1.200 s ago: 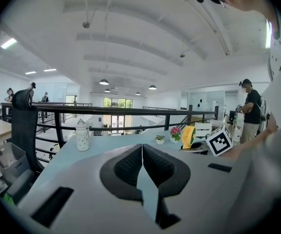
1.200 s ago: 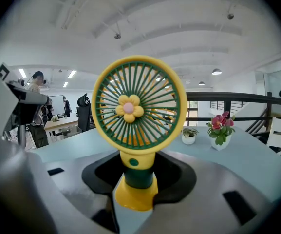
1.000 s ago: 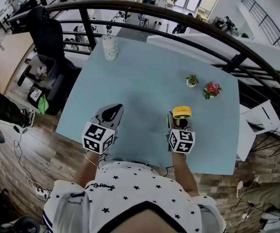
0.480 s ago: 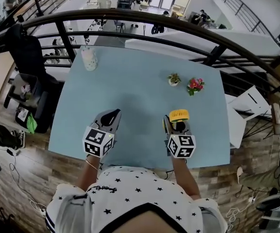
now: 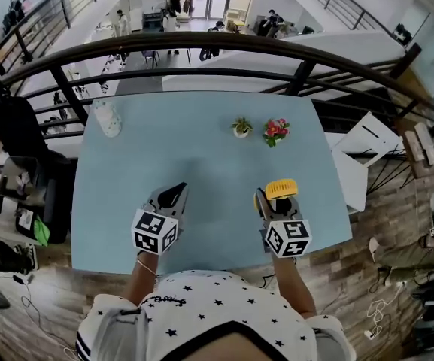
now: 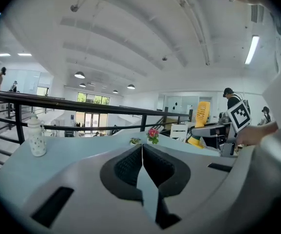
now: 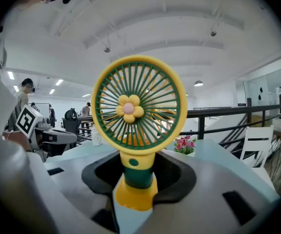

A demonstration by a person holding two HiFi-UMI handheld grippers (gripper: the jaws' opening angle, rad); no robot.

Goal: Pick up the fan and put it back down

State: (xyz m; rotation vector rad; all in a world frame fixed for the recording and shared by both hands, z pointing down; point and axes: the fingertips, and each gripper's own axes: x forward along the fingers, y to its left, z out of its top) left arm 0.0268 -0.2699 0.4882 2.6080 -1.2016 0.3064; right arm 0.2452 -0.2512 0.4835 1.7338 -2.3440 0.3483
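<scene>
A small yellow and green fan (image 7: 139, 126) with a flower at its hub stands upright between the jaws of my right gripper (image 7: 136, 179), which is shut on its stem above the yellow foot. In the head view the fan (image 5: 281, 189) shows as a yellow top above the near right part of the light blue table (image 5: 201, 141), ahead of the right gripper (image 5: 275, 201). From the left gripper view the fan (image 6: 201, 115) appears at the right, lifted above the table. My left gripper (image 5: 173, 195) hovers over the near left part of the table, its jaws (image 6: 141, 167) pressed together with nothing between them.
A white spotted bottle (image 5: 108, 119) stands at the table's far left corner. A tiny potted plant (image 5: 241, 127) and a pot of pink flowers (image 5: 275, 131) sit at the far right. A black railing (image 5: 201, 47) runs behind the table, and a white chair (image 5: 359, 153) stands to its right.
Both grippers have shifted relative to the table, and the right one has risen with the fan in it. The head view has swung, so the table now sits more to the left.
</scene>
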